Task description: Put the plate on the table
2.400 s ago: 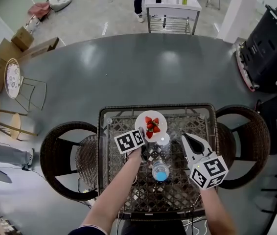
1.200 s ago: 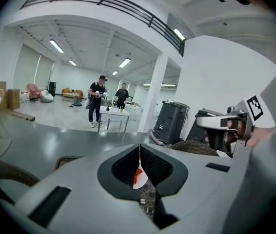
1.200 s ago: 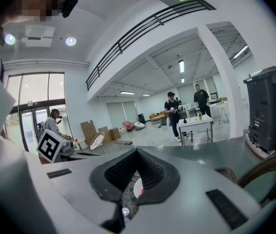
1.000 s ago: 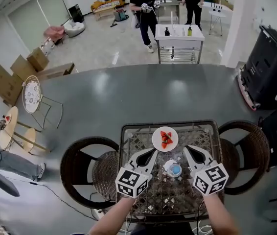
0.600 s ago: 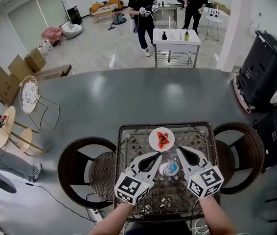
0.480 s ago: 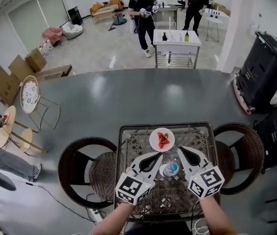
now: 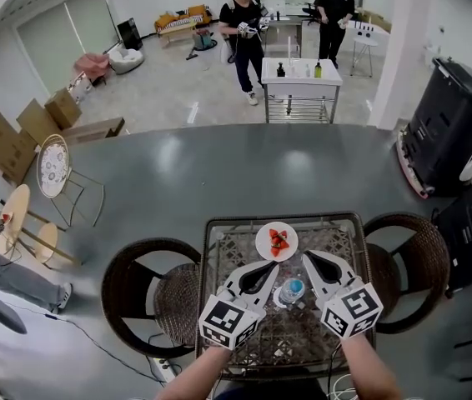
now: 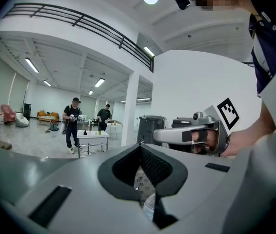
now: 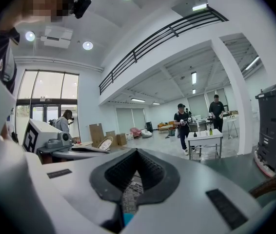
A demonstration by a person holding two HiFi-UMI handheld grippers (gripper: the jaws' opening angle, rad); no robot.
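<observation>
A white plate (image 7: pixel 276 241) with cut strawberries lies on the glass-topped wicker table (image 7: pixel 328 218), near its far edge. A clear bottle with a blue cap (image 7: pixel 290 290) stands just nearer than the plate. My left gripper (image 7: pixel 269 267) is shut and empty, lifted nearer than the plate and left of the bottle. On the other side of the bottle, my right gripper (image 7: pixel 309 260) is also shut and empty. Seen in the left gripper view, the jaws (image 8: pixel 140 148) meet, with the right gripper (image 8: pixel 196 133) beside them. The right gripper view shows closed jaws (image 9: pixel 137 153).
Two round wicker chairs (image 7: pixel 140 290) (image 7: pixel 411 257) flank the table. A large black bin (image 7: pixel 453 111) stands at the right. A white cart (image 7: pixel 301 77) and two people (image 7: pixel 244 23) are across the room. Folded chairs and cardboard boxes (image 7: pixel 19 132) are at the left.
The left gripper, earlier at the plate, has let go and drawn back. Both grippers have risen side by side. The plate stays on the table.
</observation>
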